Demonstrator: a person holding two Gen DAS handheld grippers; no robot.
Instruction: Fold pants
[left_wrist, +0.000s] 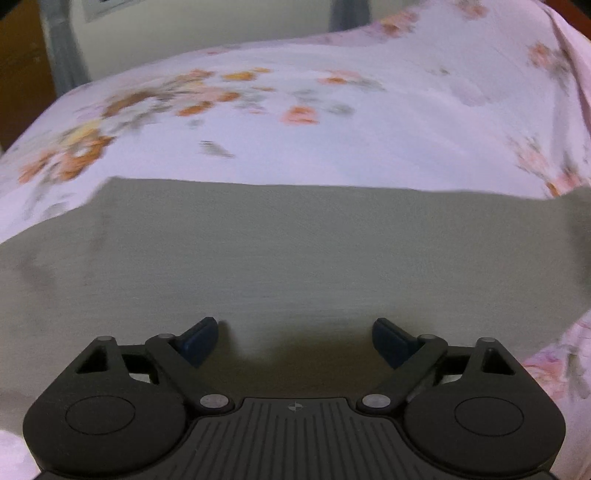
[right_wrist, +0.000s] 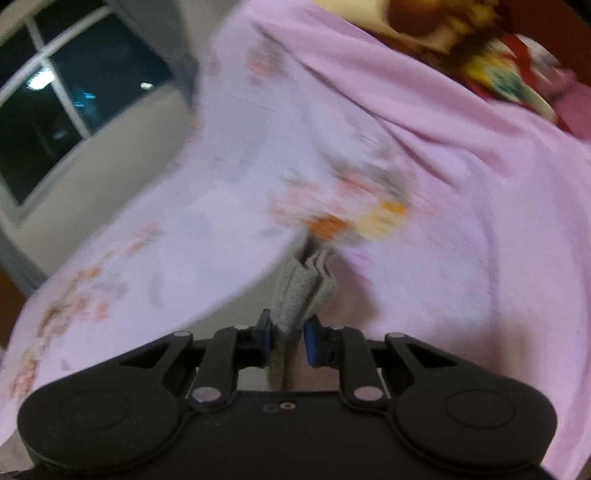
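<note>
Grey-green pants (left_wrist: 295, 251) spread flat across the floral bedsheet (left_wrist: 280, 147), filling the lower half of the left wrist view, far edge straight and running side to side; in the right wrist view, a bunched, layered edge of the same pants (right_wrist: 301, 291) standing up between the blue pads, several folds stacked together. Right gripper (right_wrist: 288, 338) with jaws drawn close and clamped on that thick fabric edge, cloth running back between the fingers (right_wrist: 313, 341) toward the camera. Left gripper (left_wrist: 295, 338) directly above the flat expanse of pants, jaws wide apart, nothing between the blue fingertips (left_wrist: 201, 338); whether touching the cloth or just over it, impossible to tell. Pale pink sheet with orange and peach flower prints, rumpled into long creases on the right side, blurred throughout. Beyond the bed edge, a dark window (right_wrist: 70, 99) with white frame at upper left of the right wrist view, cream wall (right_wrist: 122, 133) beneath it; bright red and yellow patterned fabric (right_wrist: 509, 74) at the upper right corner, too blurred to identify
</note>
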